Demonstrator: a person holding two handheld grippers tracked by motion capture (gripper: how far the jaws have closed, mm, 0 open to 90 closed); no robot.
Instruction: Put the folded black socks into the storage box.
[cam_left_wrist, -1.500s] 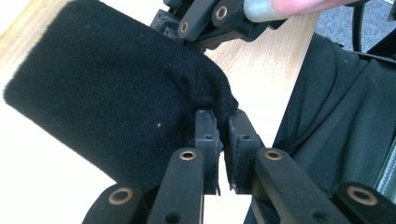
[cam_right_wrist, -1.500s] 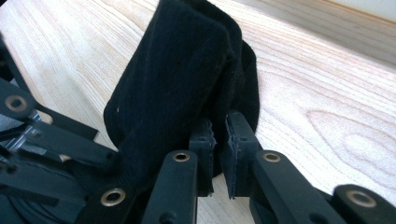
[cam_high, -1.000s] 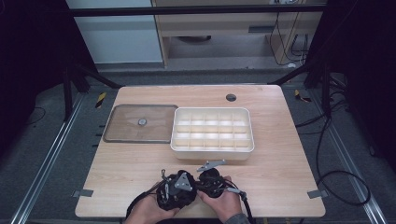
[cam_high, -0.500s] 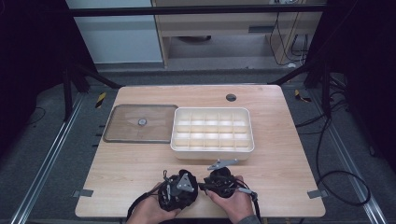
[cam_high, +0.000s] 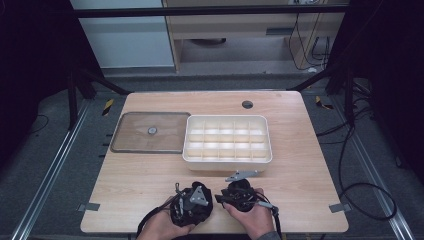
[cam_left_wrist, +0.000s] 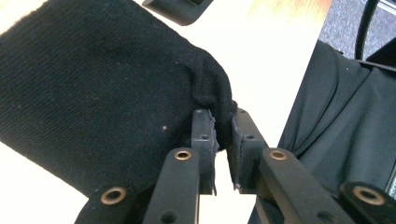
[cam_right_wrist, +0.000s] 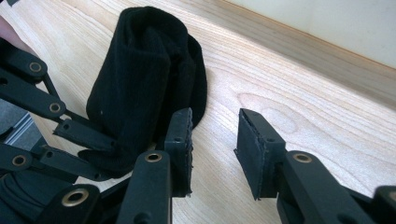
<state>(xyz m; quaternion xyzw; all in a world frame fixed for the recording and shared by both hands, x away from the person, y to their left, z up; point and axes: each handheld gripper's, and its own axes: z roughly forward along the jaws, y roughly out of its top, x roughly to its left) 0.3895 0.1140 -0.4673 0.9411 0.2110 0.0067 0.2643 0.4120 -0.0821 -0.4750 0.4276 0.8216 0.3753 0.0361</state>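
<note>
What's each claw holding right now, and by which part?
Left claw pinches a fold at the edge of the black sock. Right claw is open beside it, holding nothing.

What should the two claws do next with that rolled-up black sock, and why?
Probably carry the black sock forward toward the white divided box. The left gripper is pinched on the sock's fabric, while the right gripper stands open beside it, holding nothing. The box's compartments look empty, and it sits just ahead of both hands on the table.
</note>
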